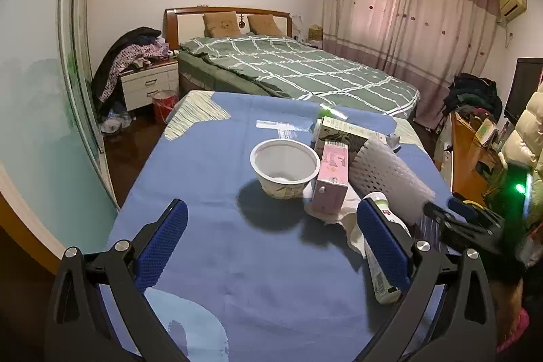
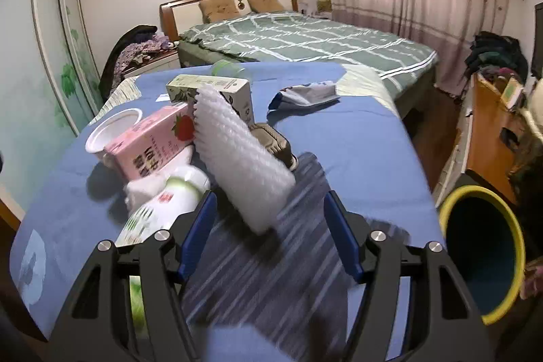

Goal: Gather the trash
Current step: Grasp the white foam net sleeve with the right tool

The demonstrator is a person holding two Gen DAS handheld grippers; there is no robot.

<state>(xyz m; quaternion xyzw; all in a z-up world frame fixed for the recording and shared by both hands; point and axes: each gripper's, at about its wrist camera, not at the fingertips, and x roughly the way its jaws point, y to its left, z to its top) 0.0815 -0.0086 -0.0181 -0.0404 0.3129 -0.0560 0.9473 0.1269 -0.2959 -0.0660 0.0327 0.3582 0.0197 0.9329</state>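
Trash lies on a table under a blue cloth point(image 1: 217, 226): a white paper bowl point(image 1: 284, 167), a pink strawberry milk carton point(image 1: 332, 182), a white foam net sleeve point(image 1: 390, 178), a white and green bottle point(image 1: 380, 260) lying flat, a green and white box point(image 1: 342, 131) and crumpled tissue point(image 1: 342, 219). My left gripper point(image 1: 271, 236) is open and empty in front of the bowl. My right gripper point(image 2: 269, 223) is open, its jaws on either side of the foam sleeve's point(image 2: 244, 158) near end, above a striped cloth point(image 2: 271, 260). The carton point(image 2: 152, 141) and bottle point(image 2: 159, 209) lie to its left.
A yellow-rimmed bin point(image 2: 482, 253) stands off the table's right edge. A crumpled wrapper point(image 2: 305, 95) and a brown object point(image 2: 275, 145) lie farther back. Behind the table are a bed point(image 1: 288, 67), nightstand point(image 1: 149, 83), red bin point(image 1: 164, 104) and a cluttered desk point(image 2: 492, 124).
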